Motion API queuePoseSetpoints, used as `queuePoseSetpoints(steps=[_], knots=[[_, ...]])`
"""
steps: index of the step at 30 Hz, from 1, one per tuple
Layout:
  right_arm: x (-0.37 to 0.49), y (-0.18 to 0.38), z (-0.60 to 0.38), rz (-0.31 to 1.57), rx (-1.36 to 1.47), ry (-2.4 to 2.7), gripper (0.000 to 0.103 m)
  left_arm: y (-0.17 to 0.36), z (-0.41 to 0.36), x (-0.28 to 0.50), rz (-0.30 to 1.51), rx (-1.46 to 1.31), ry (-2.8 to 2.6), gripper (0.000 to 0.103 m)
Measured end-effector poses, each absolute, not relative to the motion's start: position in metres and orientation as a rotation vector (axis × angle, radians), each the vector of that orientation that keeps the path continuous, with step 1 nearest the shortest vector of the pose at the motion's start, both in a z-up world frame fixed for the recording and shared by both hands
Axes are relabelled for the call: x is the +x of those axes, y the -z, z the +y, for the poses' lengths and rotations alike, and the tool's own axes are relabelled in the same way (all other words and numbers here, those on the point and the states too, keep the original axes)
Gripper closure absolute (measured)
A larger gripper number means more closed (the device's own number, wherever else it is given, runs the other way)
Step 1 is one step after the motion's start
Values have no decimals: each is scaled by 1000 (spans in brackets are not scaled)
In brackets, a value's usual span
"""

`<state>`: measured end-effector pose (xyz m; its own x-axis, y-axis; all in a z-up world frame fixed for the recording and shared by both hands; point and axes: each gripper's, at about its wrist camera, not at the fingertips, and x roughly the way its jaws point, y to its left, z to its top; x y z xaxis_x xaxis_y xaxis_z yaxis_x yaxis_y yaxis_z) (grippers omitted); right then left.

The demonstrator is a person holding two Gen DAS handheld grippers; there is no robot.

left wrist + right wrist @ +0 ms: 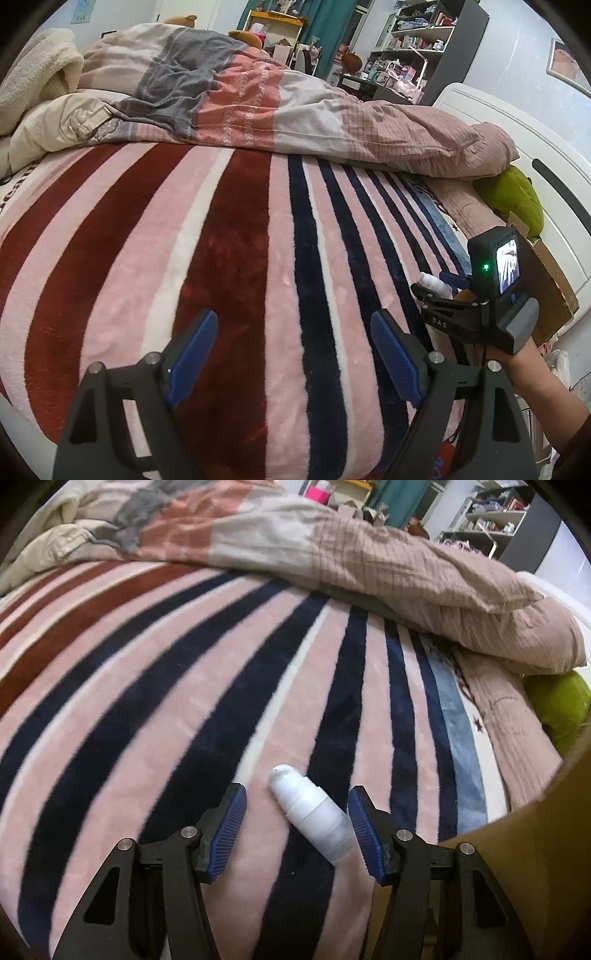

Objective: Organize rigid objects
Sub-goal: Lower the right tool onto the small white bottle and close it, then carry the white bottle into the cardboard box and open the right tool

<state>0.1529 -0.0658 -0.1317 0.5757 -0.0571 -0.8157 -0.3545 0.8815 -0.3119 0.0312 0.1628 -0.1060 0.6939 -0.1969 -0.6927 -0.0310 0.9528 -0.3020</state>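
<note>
Fingers of the right gripper stand wide around the white bottle lying on the bed's striped blanket (against the right pad), ready to close; left gripper hovers wide, empty.

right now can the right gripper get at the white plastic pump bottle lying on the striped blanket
Probably yes: the right gripper is open, and the white plastic pump bottle lies between its fingers, against the right one, with nothing blocking it on the striped blanket.
</note>
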Motion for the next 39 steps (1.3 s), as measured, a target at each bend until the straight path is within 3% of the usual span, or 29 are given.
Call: queuePoseSetpoints(steps=[1,2,4,12,14,16,18,19,25,31,33,35,39], knots=[[154,132,-66,949,-474,-179,53,106,164,30,800,-302,94,20],[154,131,-68,949,-468,-165,66,105,164,29,798,-303,93,20],[151,127,-70,950,-438,-197,76,103,166,28,795,-305,87,20],[111,115,-54,1074,-249,-551,76,96,163,25,784,-306,98,20],[107,118,-52,1108,-251,-578,64,96,162,25,788,-300,93,20],[104,120,-55,1098,-257,-585,63,95,162,25,794,-296,83,20],[98,122,-57,1088,-278,-612,66,94,162,25,796,-295,77,20],[98,122,-57,1080,-290,-616,84,93,162,26,798,-295,76,20],[79,98,-50,983,-324,-690,83,74,141,26,786,-286,143,20],[47,21,-45,826,-223,-868,83,32,101,22,711,-308,318,21],[37,-6,-54,757,-206,-903,83,16,84,21,680,-303,366,28],[30,-25,-70,699,-187,-904,83,2,63,23,665,-303,434,45],[32,-46,-112,642,-128,-876,83,-20,21,34,649,-301,562,63]])
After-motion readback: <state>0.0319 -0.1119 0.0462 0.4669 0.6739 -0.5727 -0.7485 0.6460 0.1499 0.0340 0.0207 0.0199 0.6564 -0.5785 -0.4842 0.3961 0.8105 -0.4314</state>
